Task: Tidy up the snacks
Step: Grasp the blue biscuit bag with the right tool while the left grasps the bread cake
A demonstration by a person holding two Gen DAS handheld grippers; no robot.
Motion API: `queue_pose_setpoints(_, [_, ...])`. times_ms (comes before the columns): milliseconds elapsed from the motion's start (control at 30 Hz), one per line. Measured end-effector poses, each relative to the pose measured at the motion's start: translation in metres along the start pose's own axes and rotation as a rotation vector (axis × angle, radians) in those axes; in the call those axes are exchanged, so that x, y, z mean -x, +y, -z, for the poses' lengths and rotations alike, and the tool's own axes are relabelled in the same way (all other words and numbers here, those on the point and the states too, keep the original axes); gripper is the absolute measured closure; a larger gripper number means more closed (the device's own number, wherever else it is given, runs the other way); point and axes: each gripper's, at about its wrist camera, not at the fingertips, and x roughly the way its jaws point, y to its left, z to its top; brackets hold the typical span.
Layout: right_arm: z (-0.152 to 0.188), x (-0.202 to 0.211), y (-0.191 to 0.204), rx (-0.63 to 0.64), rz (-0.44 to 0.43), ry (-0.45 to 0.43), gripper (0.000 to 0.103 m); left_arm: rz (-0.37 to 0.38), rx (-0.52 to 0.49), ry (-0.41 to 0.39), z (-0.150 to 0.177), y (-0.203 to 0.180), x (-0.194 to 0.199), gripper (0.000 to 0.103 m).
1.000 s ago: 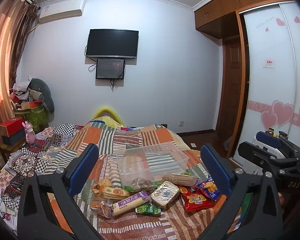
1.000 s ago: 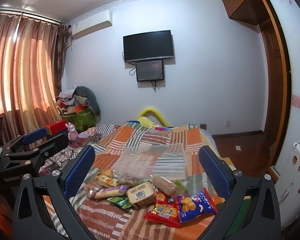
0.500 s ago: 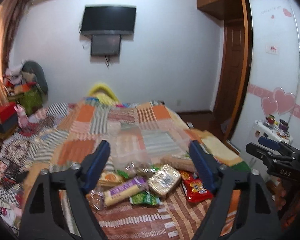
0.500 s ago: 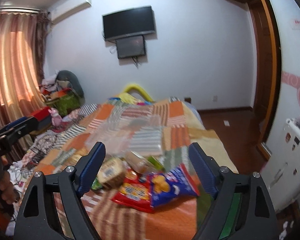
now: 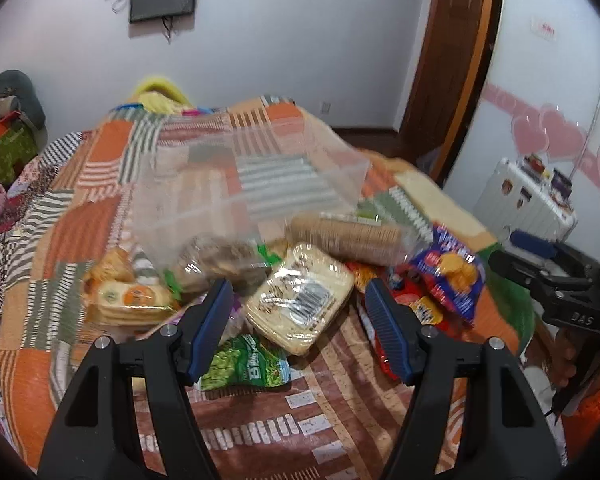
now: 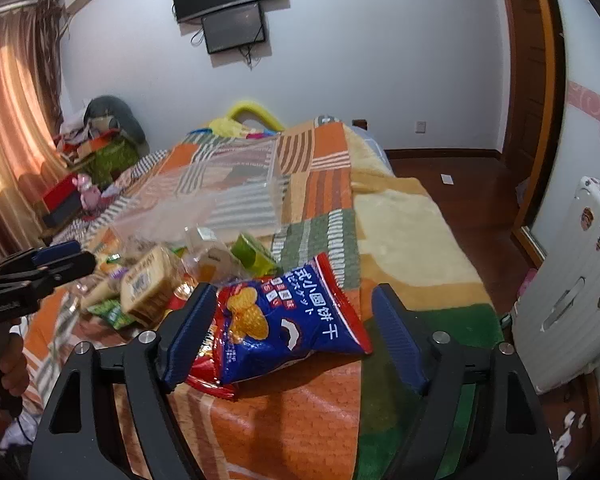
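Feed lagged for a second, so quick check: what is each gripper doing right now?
Left gripper: open, holding nothing, fingers either side of the tan cracker pack.
Right gripper: open, holding nothing, fingers straddling the blue biscuit bag.

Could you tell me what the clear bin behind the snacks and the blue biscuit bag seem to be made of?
The clear bin looks like rigid transparent plastic: the quilt's stripes show through its walls. The blue biscuit bag looks like glossy printed plastic film, creased and catching highlights; it lies between the fingers of the open right claw.
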Motion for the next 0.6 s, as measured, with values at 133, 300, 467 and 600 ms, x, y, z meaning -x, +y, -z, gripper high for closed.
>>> queue_pose_setpoints(133, [0.003, -0.011, 0.002, 0.038, 0.002, 0.024, 0.011, 0.001, -0.038, 0.052, 0.002, -0.003, -0.023, 0.029])
queue_pose_setpoints(300, [0.003, -0.031, -0.003, 0.045, -0.012, 0.085, 0.006, 0.005, -0.061, 0.096, 0.002, -0.005, -0.047, 0.020])
queue_pose_setpoints(467, [0.006, -0.043, -0.007, 0.027, -0.039, 0.137, 0.004, -0.015, -0.075, 0.110, -0.001, -0.004, -0.070, 0.018])
queue_pose_setpoints(600, [0.006, -0.047, -0.007, 0.007, -0.053, 0.154, 0.003, -0.004, -0.053, 0.120, 0.001, 0.001, -0.079, 0.021])
